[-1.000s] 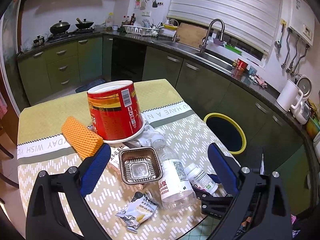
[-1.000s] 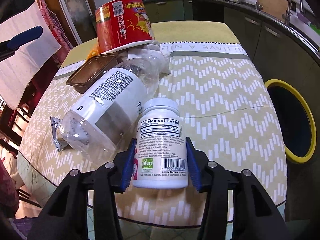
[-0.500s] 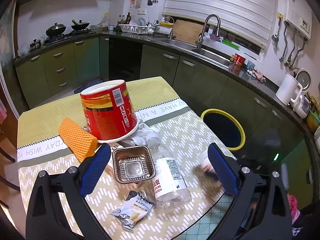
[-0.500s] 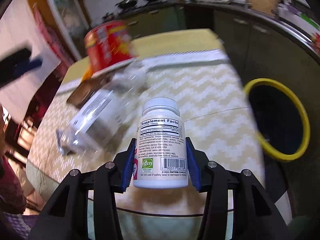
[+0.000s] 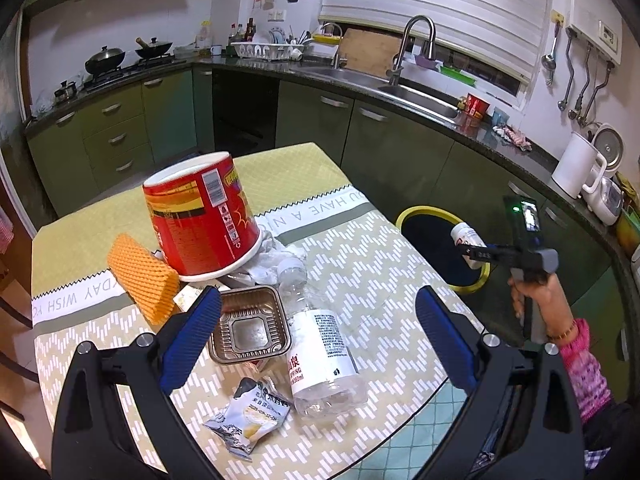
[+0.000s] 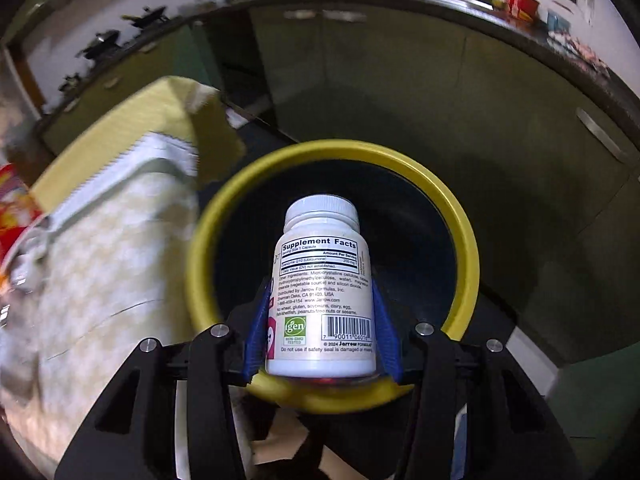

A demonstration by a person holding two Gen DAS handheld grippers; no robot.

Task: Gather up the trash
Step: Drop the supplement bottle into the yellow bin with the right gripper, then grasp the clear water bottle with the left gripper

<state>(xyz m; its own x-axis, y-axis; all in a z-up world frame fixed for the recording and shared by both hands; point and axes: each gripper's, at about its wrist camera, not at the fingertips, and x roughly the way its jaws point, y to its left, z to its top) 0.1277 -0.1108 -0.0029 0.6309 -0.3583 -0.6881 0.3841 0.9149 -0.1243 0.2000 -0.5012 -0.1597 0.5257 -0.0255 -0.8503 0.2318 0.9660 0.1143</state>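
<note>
My right gripper (image 6: 320, 320) is shut on a white supplement bottle (image 6: 322, 280) and holds it over the open mouth of the yellow-rimmed bin (image 6: 468, 240). The left wrist view shows that bottle (image 5: 466, 236) above the bin (image 5: 424, 212) beside the table. My left gripper (image 5: 318, 336) is open and empty above the trash on the table: a red noodle cup (image 5: 200, 220), an orange foam net (image 5: 140, 276), a brown plastic tray (image 5: 248, 330), a clear water bottle (image 5: 324, 356), a snack wrapper (image 5: 246, 416) and crumpled tissue (image 5: 272, 260).
The table (image 5: 360, 272) has a yellow patterned cloth. Green cabinets (image 5: 400, 152), the counter and sink (image 5: 420, 96) run behind it. A white kettle (image 5: 576, 164) stands at the far right. The bin sits on the floor between table and cabinets.
My right gripper has lifted the supplement bottle off the table and swung it right, over the bin. My left gripper has stayed open and risen slightly.
</note>
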